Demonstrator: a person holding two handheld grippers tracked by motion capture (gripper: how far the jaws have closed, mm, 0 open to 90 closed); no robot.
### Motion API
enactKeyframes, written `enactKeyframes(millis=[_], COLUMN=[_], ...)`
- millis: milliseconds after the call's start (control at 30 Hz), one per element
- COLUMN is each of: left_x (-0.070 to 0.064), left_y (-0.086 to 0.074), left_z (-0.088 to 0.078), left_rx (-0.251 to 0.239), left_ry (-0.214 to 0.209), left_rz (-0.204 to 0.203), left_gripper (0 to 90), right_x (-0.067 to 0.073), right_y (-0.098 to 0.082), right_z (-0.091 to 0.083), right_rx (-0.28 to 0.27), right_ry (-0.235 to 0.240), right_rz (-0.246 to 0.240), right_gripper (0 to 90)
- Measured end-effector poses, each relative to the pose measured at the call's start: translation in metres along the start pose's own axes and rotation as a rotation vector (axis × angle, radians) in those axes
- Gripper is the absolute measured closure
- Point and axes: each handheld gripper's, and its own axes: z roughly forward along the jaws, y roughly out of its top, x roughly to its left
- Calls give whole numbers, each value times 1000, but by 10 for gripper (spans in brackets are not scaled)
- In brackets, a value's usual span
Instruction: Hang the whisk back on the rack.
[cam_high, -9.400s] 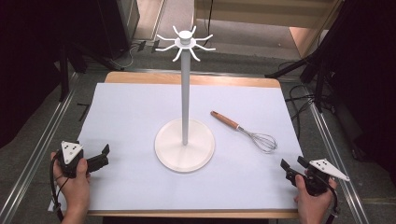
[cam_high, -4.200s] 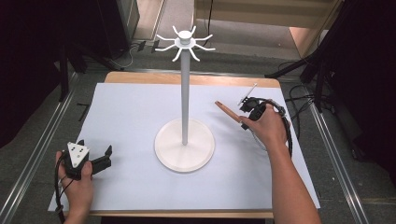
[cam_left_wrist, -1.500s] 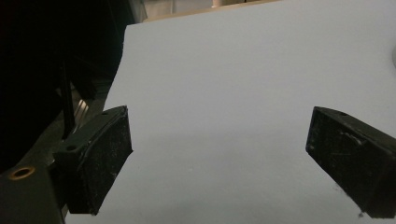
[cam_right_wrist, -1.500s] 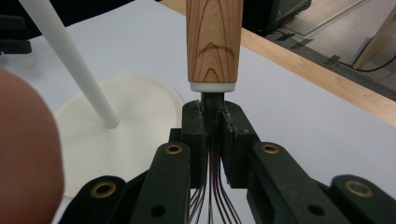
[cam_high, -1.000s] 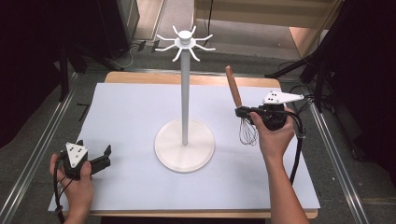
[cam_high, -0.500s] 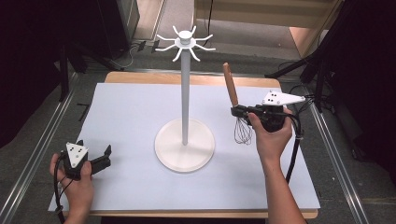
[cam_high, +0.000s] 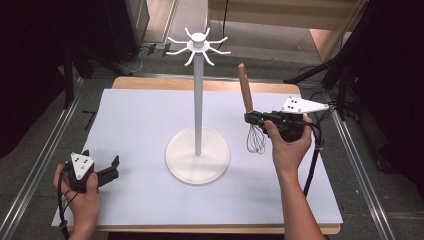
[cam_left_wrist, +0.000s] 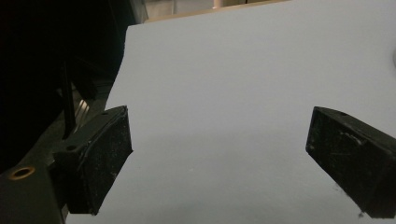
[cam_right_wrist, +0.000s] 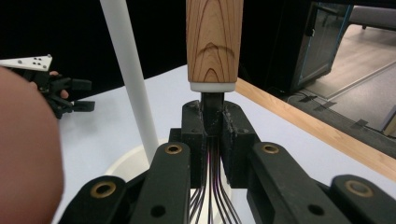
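I see no container on the surface; the nearest thing to one is the white stand with a round base and a tall pole topped by a ring of curved hooks (cam_high: 198, 107), at the middle of the high view, and its hooks hang bare.

My right tongs (cam_high: 252, 119), at the right of centre in the high view, are pinched on the wire whisk with a light wooden handle (cam_high: 245, 89). The right gripper view shows the pads clamped on the metal neck just under the handle (cam_right_wrist: 214, 44). The whisk stands nearly upright, handle up, its wire loops hanging below the tongs above the surface, a little to the right of the stand's pole.

My left tongs (cam_high: 112, 166), at the lower left of the high view, are spread wide with nothing between them; the left gripper view shows only pale sheet between the pads.

The surface is a wooden board covered by a pale lilac sheet (cam_high: 140, 125). Dark curtains flank the room, and black cables trail on the floor at the upper right.
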Motion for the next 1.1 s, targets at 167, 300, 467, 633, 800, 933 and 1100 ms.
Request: enactKeyframes(millis=[167, 300, 467, 633, 800, 933, 1100], left_x=[0, 0, 0, 0, 0, 0, 0], left_y=[0, 0, 0, 0, 0, 0, 0], left_z=[0, 0, 0, 0, 0, 0, 0], left_rx=[1, 0, 0, 0, 0, 0, 1], left_ry=[0, 0, 0, -1, -1, -1, 0], left_rz=[1, 0, 0, 2, 2, 1, 1], left_gripper=[74, 73, 74, 73, 73, 73, 73], right_x=[3, 5, 8, 10, 13, 16, 19], right_y=[2, 5, 7, 9, 12, 15, 18], right_z=[0, 0, -1, -1, -2, -2, -1], right_rx=[-21, -32, -47, -54, -73, -80, -89], right_ry=[9, 16, 26, 29, 43, 48, 57], right_rz=[-6, -11, -17, -20, -25, -36, -46], right_gripper=[827, 827, 827, 827, 827, 827, 827])
